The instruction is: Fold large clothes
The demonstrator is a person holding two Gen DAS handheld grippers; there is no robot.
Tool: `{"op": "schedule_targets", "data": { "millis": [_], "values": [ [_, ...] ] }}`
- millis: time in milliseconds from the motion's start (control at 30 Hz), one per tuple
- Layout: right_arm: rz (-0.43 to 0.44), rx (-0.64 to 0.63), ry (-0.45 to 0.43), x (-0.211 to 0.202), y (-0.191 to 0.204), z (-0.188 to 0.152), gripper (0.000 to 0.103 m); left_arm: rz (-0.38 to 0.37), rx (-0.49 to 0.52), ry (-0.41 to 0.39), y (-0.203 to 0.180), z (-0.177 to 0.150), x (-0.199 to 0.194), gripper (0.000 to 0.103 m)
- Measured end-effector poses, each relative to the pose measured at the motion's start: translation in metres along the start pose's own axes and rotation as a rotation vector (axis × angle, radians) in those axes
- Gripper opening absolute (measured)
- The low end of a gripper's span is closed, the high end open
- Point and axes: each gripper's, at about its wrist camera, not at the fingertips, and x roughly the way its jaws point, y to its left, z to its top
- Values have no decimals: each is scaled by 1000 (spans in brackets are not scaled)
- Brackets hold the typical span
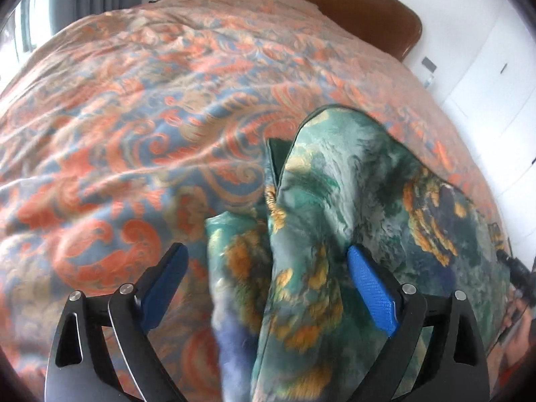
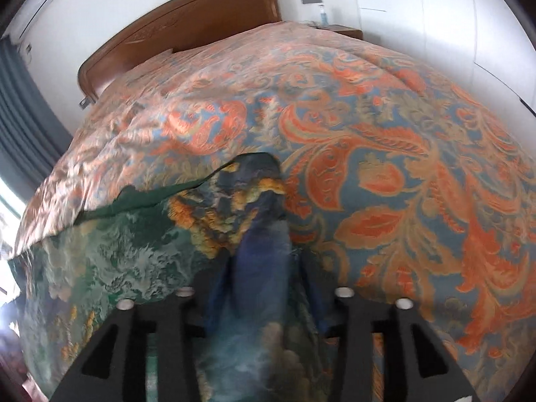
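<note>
So closest in, the left gripper [image 1: 268, 281] is sitting with its 2 blue pads [image 1: 372, 288] spread wide; a bunched ridge of the green floral garment [image 1: 335, 181] is running up between them, but neither pad is pressing on it as far as I can see, so nothing is being gripped there. Over on the other side, the right gripper [image 2: 264, 288] is harder to read; a blurry blue-green fold of the same garment is draped right over the gap between its black fingers and hiding the pads, so I can't tell if it's clamping the cloth or just sitting under it.

Past the grippers, the garment is lying crumpled across the near part of the bed, on top of the orange-and-blue patterned bedspread [image 2: 385, 174]; one dark green edge is flipping up. Further back, the brown headboard [image 2: 201, 23] and a white wall are showing.

Progress-wise, I'm guessing this is early going; the garment is looking rumpled with no neat fold in sight, so flattening and all the actual folds are still waiting.
</note>
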Motion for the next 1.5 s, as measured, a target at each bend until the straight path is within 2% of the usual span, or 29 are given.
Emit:
{"op": "schedule_targets", "data": {
  "millis": [133, 233, 333, 467, 600, 733, 833, 967, 1133, 1267, 1333, 1400, 1500],
  "values": [
    [16, -36, -120, -45, 8, 0, 48, 8, 50, -101, -10, -6, -43, 96],
    [64, -122, -152, -75, 26, -9, 52, -5, 119, -161, -33, -11, -63, 99],
    [123, -212, -138, -93, 47, -37, 61, -8, 164, -147, -53, -22, -64, 99],
    [86, -263, -111, -103, 58, -77, 61, -13, 167, -133, -63, -55, -71, 99],
    [102, -226, -162, -131, 49, -117, 61, 5, 189, -136, -65, -99, -86, 99],
    [63, -186, -169, -143, 41, -146, 62, 13, 187, -124, -71, -122, -94, 99],
    [28, -120, -163, -144, 33, -150, 62, 0, 157, -138, -78, -134, -102, 99],
    [-24, -99, -219, -145, 30, -156, 62, 6, 138, -148, -82, -143, -105, 99],
    [-17, -28, -246, -133, 18, -170, 62, -15, 134, -157, -85, -125, -101, 99],
    [-35, -32, -255, -129, 15, -152, 62, -11, 166, -160, -99, -95, -98, 99],
    [-82, -46, -245, -128, 16, -140, 62, -39, 173, -141, -107, -86, -103, 99],
    [-108, -23, -216, -130, 14, -128, 62, -69, 185, -166, -114, -89, -114, 99],
    [-116, 4, -277, -144, 11, -127, 62, -100, 185, -192, -116, -110, -125, 99]
  ]
}}
